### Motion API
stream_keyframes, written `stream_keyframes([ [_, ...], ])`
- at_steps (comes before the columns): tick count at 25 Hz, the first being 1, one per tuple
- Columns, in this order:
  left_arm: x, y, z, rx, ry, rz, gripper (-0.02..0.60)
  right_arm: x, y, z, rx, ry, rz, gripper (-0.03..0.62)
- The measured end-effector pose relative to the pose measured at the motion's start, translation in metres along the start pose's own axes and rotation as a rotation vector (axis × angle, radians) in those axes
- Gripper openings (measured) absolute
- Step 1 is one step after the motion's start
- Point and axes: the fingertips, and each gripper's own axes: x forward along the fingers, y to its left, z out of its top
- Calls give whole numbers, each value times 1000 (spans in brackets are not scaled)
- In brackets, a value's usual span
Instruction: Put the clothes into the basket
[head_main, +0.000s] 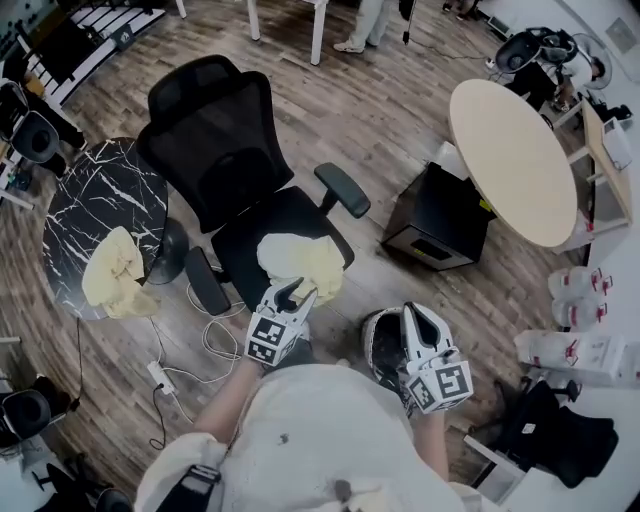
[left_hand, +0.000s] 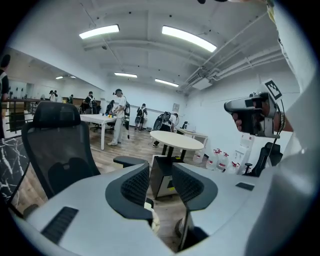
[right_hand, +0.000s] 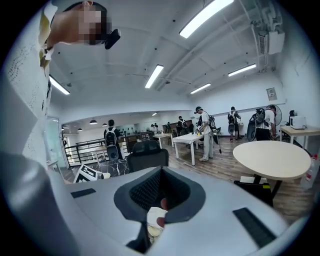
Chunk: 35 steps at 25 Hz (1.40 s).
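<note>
Far left: round black marble-pattern surface (head_main: 100, 200), w/ crumpled pale-yellow cloth (head_main: 113, 278) on its near edge, partly hanging over. Just right of that: black mesh-back office chair (head_main: 215, 130), facing near side, w/ 2nd pale-yellow cloth (head_main: 300, 262) bunched on seat, toward right armrest. On wood-plank floor (head_main: 350, 120) near chair base: white cable + power strip (head_main: 165, 375).

Left gripper (head_main: 293, 293): tips at near edge of 2nd pale-yellow cloth, marker cube toward the person. Fingers spread, clear gap betw. pads; bit of pale fabric low in that gap in left gripper view, pads not closed on it.

Right of chair, near side: round dark basket w/ pale rim (head_main: 375, 335), standing on floor, apart from both cloths. No garment visible inside.

Right gripper (head_main: 420, 315): over basket's right rim, pointing away from the person. Fingers pressed together at tips; pale scrap + small reddish bit low betw. them in right gripper view, can't tell what either is.

Farther right: black box (head_main: 440, 215) on floor, round beige table (head_main: 510, 160) just beyond it, white jugs (head_main: 578, 295) at far-right edge. Far bkgd in gripper views: people standing by white tables.
</note>
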Motion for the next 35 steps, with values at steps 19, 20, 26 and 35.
stream_keyframes([
  [19, 93, 92, -139, -40, 300, -32, 161, 70, -16, -66, 46, 157, -50, 8],
  [20, 98, 95, -146, -41, 313, -32, 161, 73, -18, -72, 52, 167, -51, 8],
  [26, 129, 109, -188, -29, 398, -44, 163, 82, -31, -110, 93, 232, -60, 8],
  [35, 167, 119, -249, 12, 493, -74, 163, 88, -43, -153, 144, 272, -91, 8],
])
